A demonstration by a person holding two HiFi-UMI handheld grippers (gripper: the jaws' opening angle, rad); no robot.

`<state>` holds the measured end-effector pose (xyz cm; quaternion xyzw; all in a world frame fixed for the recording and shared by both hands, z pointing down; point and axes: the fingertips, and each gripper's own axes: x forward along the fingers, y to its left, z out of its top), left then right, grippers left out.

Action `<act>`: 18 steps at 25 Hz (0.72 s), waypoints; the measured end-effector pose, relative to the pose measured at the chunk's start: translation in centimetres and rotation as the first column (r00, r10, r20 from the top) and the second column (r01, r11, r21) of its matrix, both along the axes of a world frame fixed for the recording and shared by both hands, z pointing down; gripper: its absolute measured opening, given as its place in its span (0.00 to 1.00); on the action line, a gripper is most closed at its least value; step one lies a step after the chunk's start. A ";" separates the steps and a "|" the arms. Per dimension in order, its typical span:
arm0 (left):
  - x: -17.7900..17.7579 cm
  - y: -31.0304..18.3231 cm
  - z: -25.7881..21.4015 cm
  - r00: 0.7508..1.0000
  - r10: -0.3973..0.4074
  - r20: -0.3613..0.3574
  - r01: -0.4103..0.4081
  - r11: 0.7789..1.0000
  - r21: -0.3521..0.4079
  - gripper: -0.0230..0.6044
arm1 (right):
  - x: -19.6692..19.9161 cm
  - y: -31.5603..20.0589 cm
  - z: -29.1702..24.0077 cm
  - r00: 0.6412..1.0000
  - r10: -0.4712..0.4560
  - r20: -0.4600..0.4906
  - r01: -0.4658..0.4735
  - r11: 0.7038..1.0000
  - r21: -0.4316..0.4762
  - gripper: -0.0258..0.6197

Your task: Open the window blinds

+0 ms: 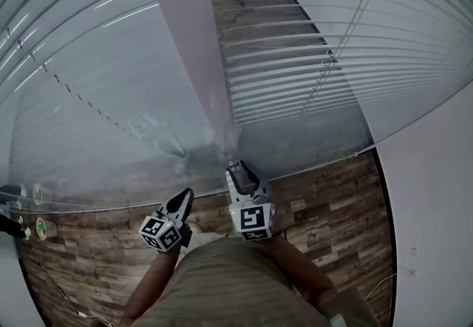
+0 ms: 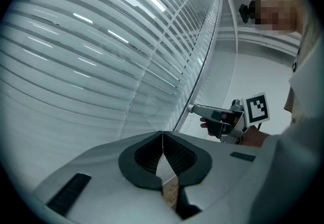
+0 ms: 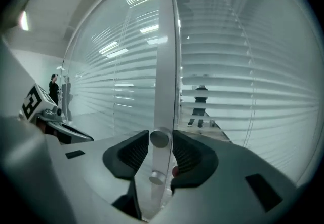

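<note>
Between the jaws of the right tool [image 1: 238, 170] a round upper knob [image 3: 160, 138] is seen, mounted on an upright white strip [image 3: 164, 56]. The jaws are apart, one on each side of this knob and just beside it. Whether the pads press on it cannot be decided from the right gripper view. A little below, a lower knob [image 3: 156, 178] is fixed on the same strip.

The thing to be worked therefore lies straight ahead of this tool, and its long axis runs upright. For this reason a slide along the strip is judged to be what the coming move asks for. A sideways pull would probably only slip off the knob. Which direction opens the slats cannot be told.

To the left, the left tool [image 2: 163, 136] is held with its jaws together and nothing between them. It is apart from the strip, so the right hand is clearly the nearer one.

On both sides of the strip the blinds are hung, as it seems behind glass. The left blind [image 1: 81, 59] and the right blind [image 1: 295, 59] are both lowered, and their slats run level.

Counted are two tools, two knobs, one strip and two blinds.
</note>
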<state>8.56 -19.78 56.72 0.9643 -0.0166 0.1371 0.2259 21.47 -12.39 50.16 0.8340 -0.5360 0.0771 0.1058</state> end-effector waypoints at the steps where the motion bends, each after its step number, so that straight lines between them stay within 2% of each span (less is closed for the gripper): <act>1: 0.0 0.0 0.0 1.000 0.000 -0.001 0.000 1.000 -0.001 0.06 | 0.1 -0.1 -0.3 0.999 0.005 -0.038 -0.005 1.000 -0.025 0.28; 3: 0.1 0.2 -0.1 1.000 -0.001 -0.005 0.001 1.000 0.000 0.06 | 0.0 -0.2 -0.2 0.998 0.001 -0.056 -0.004 0.998 -0.059 0.28; 4: 0.1 0.3 -0.2 1.000 -0.002 -0.009 0.002 1.000 0.000 0.06 | -0.1 -0.2 -0.1 1.000 -0.001 -0.028 -0.001 0.999 -0.054 0.28; 7: 0.1 0.5 -0.5 1.000 -0.005 -0.014 0.005 1.000 0.003 0.06 | 0.0 0.0 0.6 0.988 -0.002 0.157 0.001 1.000 0.010 0.28; 9: 0.0 0.4 -0.3 1.000 -0.007 -0.014 0.007 1.000 0.003 0.06 | 0.2 0.0 1.3 0.939 -0.016 0.342 -0.011 0.997 0.075 0.28; 11: -0.1 0.5 0.1 1.000 -0.010 -0.014 0.010 1.000 0.002 0.06 | 0.3 0.0 2.2 0.858 -0.042 0.512 -0.032 0.990 0.135 0.28; 12: -0.2 0.5 0.4 1.000 -0.013 -0.014 0.013 1.000 0.002 0.06 | 0.3 0.0 2.5 0.824 -0.054 0.564 -0.042 0.987 0.157 0.28; 14: -0.3 0.4 0.9 1.000 -0.018 -0.014 0.018 1.000 0.001 0.06 | 0.5 0.0 2.8 0.785 -0.067 0.616 -0.062 0.981 0.186 0.28; 18: -0.5 0.2 1.5 1.000 -0.022 -0.013 0.022 1.000 -0.001 0.06 | 1.0 -0.2 3.2 0.750 -0.062 0.659 -0.093 0.976 0.197 0.25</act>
